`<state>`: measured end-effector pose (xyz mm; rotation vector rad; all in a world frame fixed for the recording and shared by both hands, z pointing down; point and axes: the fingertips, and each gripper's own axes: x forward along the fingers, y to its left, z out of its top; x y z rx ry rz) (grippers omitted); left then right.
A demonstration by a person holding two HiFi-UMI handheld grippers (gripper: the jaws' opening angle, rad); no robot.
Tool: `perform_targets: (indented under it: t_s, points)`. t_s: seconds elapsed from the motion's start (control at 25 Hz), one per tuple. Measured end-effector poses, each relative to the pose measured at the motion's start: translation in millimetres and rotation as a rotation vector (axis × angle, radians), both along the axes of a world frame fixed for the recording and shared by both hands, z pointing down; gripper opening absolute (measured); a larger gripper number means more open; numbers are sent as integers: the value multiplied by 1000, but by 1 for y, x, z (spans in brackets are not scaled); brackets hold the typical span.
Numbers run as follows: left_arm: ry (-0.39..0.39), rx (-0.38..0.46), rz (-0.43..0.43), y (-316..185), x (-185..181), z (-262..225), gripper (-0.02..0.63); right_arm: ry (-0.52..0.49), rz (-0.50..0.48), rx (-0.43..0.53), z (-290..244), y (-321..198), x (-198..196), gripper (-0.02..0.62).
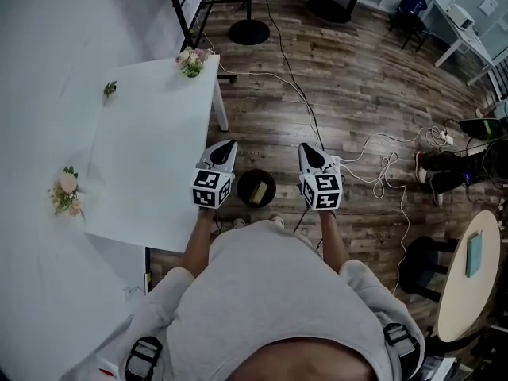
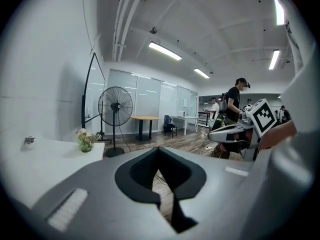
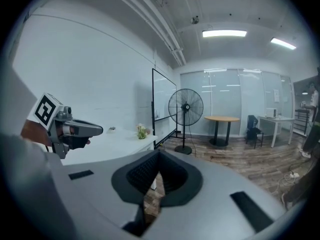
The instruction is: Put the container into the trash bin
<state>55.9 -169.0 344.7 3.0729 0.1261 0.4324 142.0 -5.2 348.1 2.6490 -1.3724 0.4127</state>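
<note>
Lying inside the bin [image 1: 271,182] on the floor [image 1: 357,94], just beside the white counter [image 1: 151,157], the container [image 1: 255,190] is seen as a yellowish block. The left hand-held gripper [image 1: 226,144] is held with its jaws pressed together on nothing, and the right hand-held gripper [image 1: 306,148] is likewise closed and empty, one at either side of the bin.

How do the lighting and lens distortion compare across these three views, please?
Head view: the white table is washed out, and the room's edges are bowed. Left gripper view: fisheye circle, black corners, ceiling light glaring. Right gripper view: same fisheye; the fan is sharp.
</note>
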Motion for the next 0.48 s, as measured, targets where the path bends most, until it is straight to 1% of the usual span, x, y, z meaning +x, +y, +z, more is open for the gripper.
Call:
perform_targets:
  t_s: [0.24, 0.48]
  points:
    - [2, 2, 7, -2, 1, 1, 11, 1, -1, -4, 1, -3, -1, 14]
    - [-5, 1, 18, 5, 5, 1, 11, -27, 15, 37, -3, -3, 4, 14]
